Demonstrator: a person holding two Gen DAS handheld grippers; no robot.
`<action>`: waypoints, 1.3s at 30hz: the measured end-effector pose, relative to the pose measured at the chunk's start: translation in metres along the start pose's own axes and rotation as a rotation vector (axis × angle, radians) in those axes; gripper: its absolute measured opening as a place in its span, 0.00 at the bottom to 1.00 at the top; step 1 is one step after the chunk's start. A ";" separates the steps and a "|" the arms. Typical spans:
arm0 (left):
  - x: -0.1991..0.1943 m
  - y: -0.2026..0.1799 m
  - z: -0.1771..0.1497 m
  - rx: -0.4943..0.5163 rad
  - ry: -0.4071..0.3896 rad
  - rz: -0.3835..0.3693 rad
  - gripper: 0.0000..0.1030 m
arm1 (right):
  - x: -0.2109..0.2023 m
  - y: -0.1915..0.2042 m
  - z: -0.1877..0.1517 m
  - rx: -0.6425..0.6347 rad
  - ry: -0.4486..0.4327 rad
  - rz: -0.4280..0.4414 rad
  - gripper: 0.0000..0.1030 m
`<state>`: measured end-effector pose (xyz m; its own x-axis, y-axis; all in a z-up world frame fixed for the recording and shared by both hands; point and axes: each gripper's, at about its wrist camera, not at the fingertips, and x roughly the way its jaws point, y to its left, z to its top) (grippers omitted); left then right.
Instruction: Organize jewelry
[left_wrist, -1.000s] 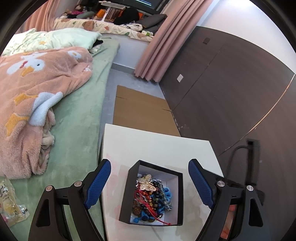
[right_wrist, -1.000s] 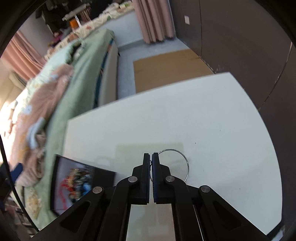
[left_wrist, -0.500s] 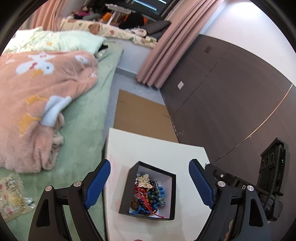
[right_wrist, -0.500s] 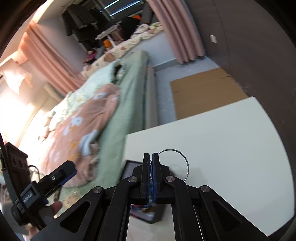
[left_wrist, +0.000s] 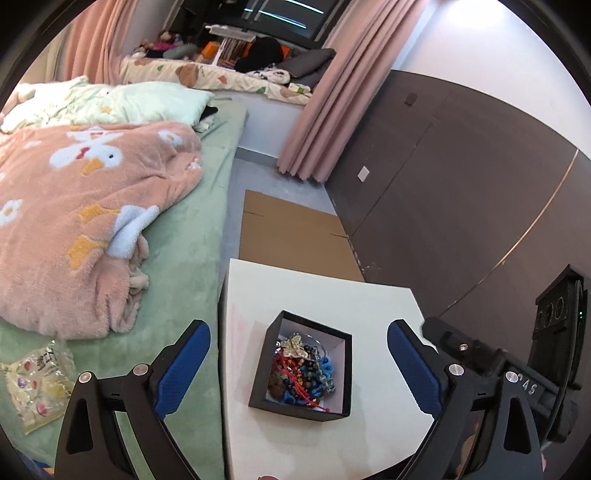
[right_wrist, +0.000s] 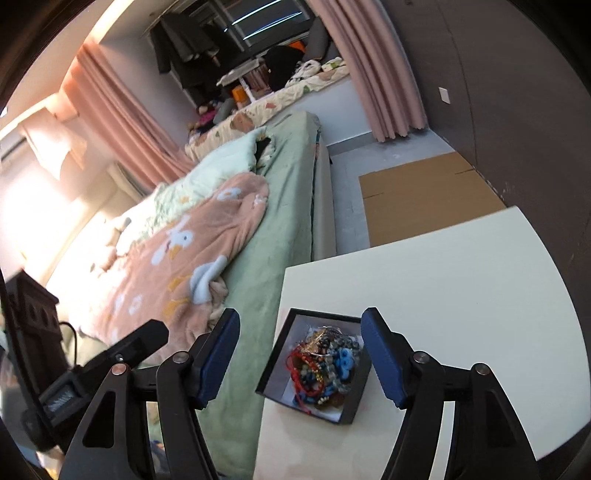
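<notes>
Both claws hang above the white table (right_wrist: 461, 295), pointing down at the black box (left_wrist: 258, 373) of jewelry (left_wrist: 301, 367).

Left gripper (left_wrist: 297, 360): jaws wide and opening further, nothing between the pads; the box sits below and ahead, centred in the gap. Right gripper (right_wrist: 299, 356): jaws parting, blue pads clear of everything; in its view the box (right_wrist: 360, 384) lies beneath the gap, nearer the right pad. The thin wire ring cannot be picked out with certainty; it has probably dropped onto the heap (right_wrist: 325, 363).

Risks, as judged:
- The heap sits high in the box and a red cord (left_wrist: 314, 400) strays to the near wall; a pad dipping in could snag it and drag pieces out.
- The box stands close to the table edge next to the bed (left_wrist: 192, 266); a nudge from either claw could push it off.
- The two claws converge on one small box and could knock each other.

Against the earlier frames: a second ago the right claw was pinched shut on the ring over bare table, the box off to its lower left. Now it is above the box, parted and empty. The left claw has drawn back and widened slightly.
</notes>
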<state>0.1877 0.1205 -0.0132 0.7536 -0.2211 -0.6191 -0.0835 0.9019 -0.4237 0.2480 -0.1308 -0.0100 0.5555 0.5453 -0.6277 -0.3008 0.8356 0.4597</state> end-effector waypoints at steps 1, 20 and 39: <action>-0.001 -0.002 -0.003 0.004 0.001 0.000 0.94 | -0.005 -0.006 -0.002 0.014 -0.003 -0.007 0.67; -0.034 -0.068 -0.062 0.160 0.020 -0.060 0.94 | -0.102 -0.058 -0.052 0.054 -0.081 -0.145 0.80; -0.089 -0.086 -0.135 0.313 -0.144 0.035 0.94 | -0.154 -0.054 -0.116 -0.091 -0.167 -0.215 1.00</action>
<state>0.0402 0.0125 -0.0111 0.8397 -0.1540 -0.5208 0.0767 0.9830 -0.1670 0.0892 -0.2524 -0.0115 0.7320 0.3427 -0.5888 -0.2264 0.9375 0.2643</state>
